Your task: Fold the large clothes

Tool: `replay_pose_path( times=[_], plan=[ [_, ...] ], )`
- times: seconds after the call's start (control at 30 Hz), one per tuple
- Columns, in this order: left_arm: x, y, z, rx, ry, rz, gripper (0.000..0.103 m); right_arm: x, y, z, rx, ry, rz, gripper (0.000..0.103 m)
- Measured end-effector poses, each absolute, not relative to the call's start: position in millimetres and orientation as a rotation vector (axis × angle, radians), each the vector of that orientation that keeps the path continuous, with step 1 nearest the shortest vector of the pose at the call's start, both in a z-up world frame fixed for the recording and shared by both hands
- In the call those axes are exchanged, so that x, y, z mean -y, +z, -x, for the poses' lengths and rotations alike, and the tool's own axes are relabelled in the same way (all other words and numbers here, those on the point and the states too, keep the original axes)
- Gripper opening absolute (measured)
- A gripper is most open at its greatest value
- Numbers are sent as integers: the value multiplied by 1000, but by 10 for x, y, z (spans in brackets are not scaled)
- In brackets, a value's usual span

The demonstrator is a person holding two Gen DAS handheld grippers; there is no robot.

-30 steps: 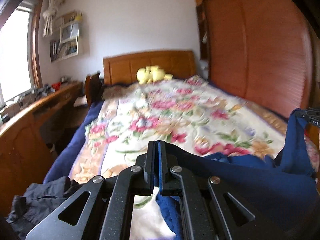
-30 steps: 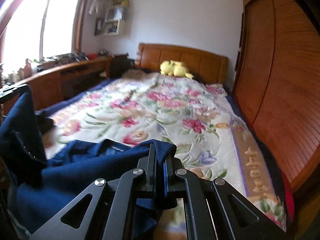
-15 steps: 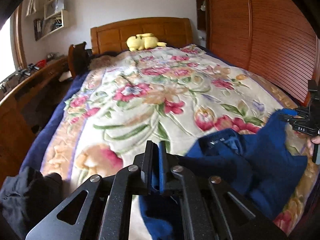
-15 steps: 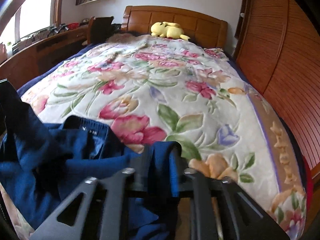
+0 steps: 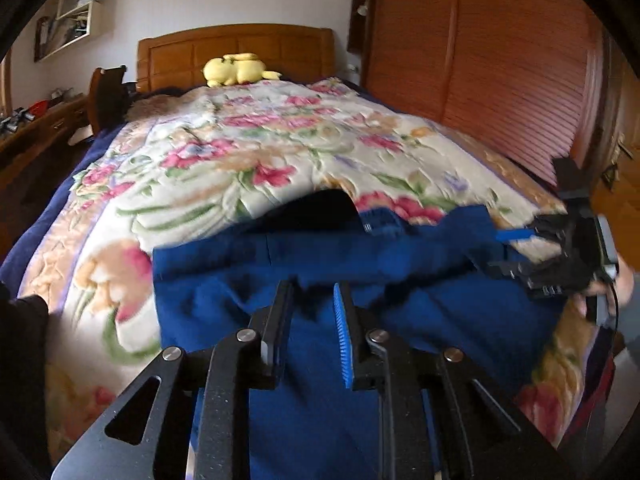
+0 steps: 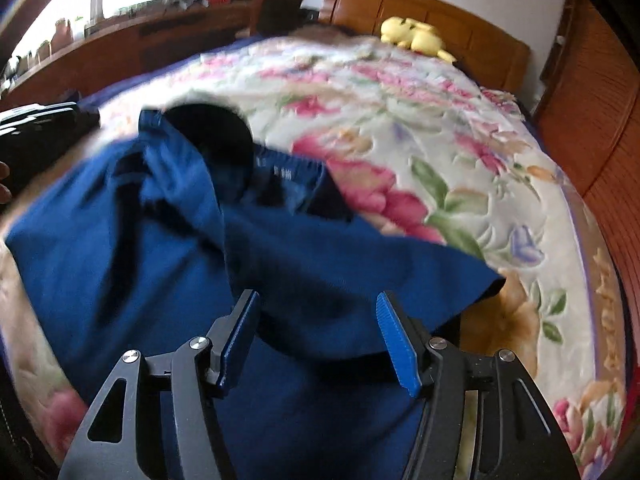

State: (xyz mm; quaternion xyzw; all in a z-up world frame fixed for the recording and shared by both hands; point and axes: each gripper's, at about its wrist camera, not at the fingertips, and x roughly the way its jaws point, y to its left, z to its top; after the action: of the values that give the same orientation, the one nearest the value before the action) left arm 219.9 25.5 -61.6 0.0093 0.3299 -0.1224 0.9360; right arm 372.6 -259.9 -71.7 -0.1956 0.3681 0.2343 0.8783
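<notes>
Left wrist view: the blue garment (image 5: 320, 264) lies spread on the floral bedspread (image 5: 224, 168), directly ahead of and beneath the left gripper (image 5: 314, 304), presumably laid flat for folding; its jaws are opening, a narrow gap, pinching no cloth. Right wrist view: the right gripper (image 6: 316, 316) hovers over the same garment, jaws opening wider, gripping nothing.

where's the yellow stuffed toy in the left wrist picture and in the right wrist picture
Left wrist: yellow stuffed toy sits upper centre-left, at the far end of the bed against the wooden headboard.
Right wrist: the toy is upper right of centre, again against the headboard.
Shared landmark: the headboard.
</notes>
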Motion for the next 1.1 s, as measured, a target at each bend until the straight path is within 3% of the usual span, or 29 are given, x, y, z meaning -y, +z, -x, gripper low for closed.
replay_pose_path(
  times=[0.37,0.57,0.63,0.67,0.7,0.8,1.1],
  plan=[
    [-342,-765,-2001,-681,-260,-25,22,2612,-462,-3643,-764,510,360,62],
    [-360,-825,-2084,-686,-222,-22,22,2429,-610,-3640,-831,507,488,62],
    [-379,-817,-2101,-687,-226,-7,22,2411,-647,-3791,-848,478,518,49],
    [-389,-807,-2107,-688,-224,-1,22,2392,-644,-3870,-852,468,538,27],
    [-392,-798,-2112,-688,-222,1,22,2379,-630,-3964,-852,458,552,11],
    [-394,-777,-2121,-684,-221,4,22,2311,-499,-4214,-821,437,567,5],
    [-390,-756,-2178,-686,-220,21,22,1711,-223,-4786,-679,403,600,5]
  ],
)
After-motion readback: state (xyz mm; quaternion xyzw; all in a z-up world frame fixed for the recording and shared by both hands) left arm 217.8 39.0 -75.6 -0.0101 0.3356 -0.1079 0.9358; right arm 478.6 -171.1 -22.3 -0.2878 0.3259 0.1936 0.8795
